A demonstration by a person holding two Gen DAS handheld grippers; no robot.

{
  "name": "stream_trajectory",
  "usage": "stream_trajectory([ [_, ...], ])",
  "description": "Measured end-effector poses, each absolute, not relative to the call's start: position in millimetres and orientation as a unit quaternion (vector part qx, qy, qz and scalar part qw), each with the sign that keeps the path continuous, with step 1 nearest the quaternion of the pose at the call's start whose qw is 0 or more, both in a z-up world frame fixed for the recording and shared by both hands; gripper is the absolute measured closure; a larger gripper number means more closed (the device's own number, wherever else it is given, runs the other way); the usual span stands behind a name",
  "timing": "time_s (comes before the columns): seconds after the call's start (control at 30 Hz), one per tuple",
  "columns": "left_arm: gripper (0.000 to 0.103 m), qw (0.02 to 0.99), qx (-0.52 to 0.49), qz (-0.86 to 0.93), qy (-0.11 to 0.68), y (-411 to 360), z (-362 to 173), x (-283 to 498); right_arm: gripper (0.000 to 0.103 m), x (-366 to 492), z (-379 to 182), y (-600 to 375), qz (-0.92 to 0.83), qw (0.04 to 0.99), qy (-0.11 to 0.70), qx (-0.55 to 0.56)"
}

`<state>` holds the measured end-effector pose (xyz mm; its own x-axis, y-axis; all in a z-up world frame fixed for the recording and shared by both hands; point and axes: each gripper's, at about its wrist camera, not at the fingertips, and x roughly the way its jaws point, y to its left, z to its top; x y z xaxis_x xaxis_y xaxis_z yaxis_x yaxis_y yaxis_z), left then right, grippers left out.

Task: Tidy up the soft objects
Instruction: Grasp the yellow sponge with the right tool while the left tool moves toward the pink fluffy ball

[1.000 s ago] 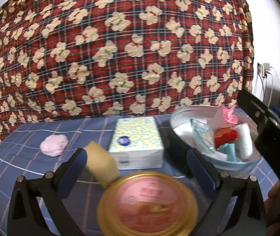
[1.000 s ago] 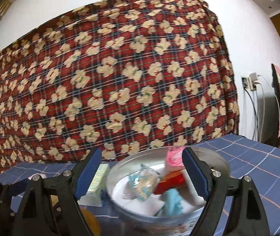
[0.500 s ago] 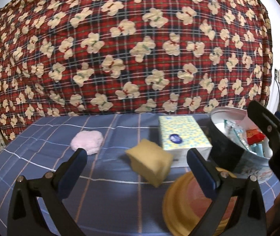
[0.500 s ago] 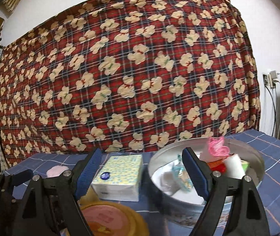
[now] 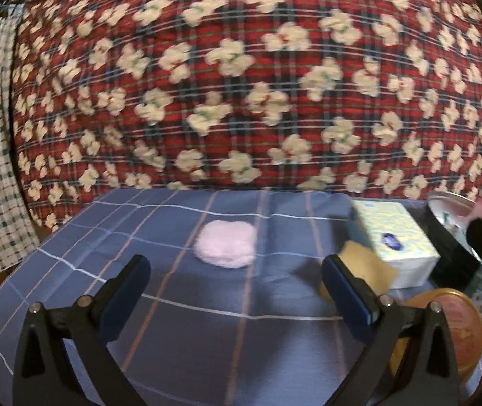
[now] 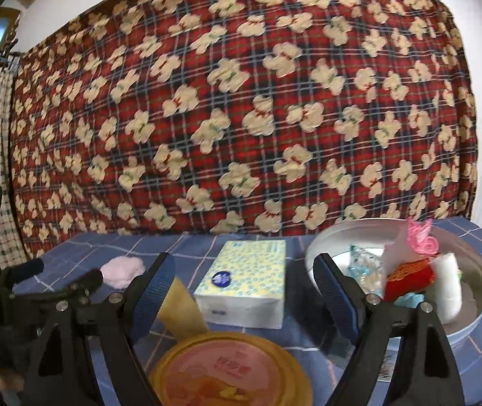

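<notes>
- The pink fluffy puff (image 5: 226,248) is a soft, fuzzy, pale pink mound with a rounded, uneven outline, lying on the blue checked cloth (image 5: 180,331).
- Taking the tissue box (image 5: 394,248) as landmark: the puff lies well to its left, apart from it, and the yellow sponge (image 5: 362,264) sits just beside the box's near left corner.
- The round tin (image 6: 471,270) stands just right of the tissue box, holding a pink yarn piece (image 6: 421,238), a red packet (image 6: 408,277) and a white roll (image 6: 447,284).
- The gold-rimmed lid (image 6: 229,370) lies in front of the tissue box, nearer the cameras.
- The left gripper (image 5: 235,291) has its jaws wide apart with nothing between them; the puff shows beyond the gap.
- The right gripper (image 6: 242,296) also stands wide, empty, framing the tissue box.
- Only the right wrist view shows the tin's contents clearly and the whole lid; the left wrist view cuts both off at its right edge.
- Only the left wrist view shows the puff unobstructed; in the right wrist view it is small and partly behind the left gripper.
</notes>
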<state>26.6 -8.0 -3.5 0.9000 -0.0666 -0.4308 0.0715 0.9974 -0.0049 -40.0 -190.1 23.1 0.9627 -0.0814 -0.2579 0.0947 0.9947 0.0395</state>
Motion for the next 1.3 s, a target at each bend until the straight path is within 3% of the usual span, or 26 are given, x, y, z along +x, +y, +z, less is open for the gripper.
stream_trajectory([
  [0.6, 0.0, 0.966, -0.028, 0.049, 0.251, 63, -12, 56, 0.017, 14, 4, -130, -0.016, 0.963, 0.271, -0.008],
  [1.07, 0.0, 0.962, -0.051, 0.059, 0.263, 78, -15, 59, 0.018, 58, -18, -94, -0.127, 0.923, 0.357, -0.059],
  [1.1, 0.0, 0.961, -0.052, 0.06, 0.263, 78, -15, 59, 0.021, 60, -22, -94, -0.131, 0.921, 0.362, -0.061],
  [1.17, 0.0, 0.961, -0.054, 0.061, 0.264, 79, -15, 59, 0.048, 64, -27, -95, -0.131, 0.912, 0.382, -0.067],
  [1.3, 0.0, 0.961, -0.054, 0.061, 0.263, 79, -15, 58, 0.054, 63, -26, -98, -0.13, 0.912, 0.382, -0.071],
])
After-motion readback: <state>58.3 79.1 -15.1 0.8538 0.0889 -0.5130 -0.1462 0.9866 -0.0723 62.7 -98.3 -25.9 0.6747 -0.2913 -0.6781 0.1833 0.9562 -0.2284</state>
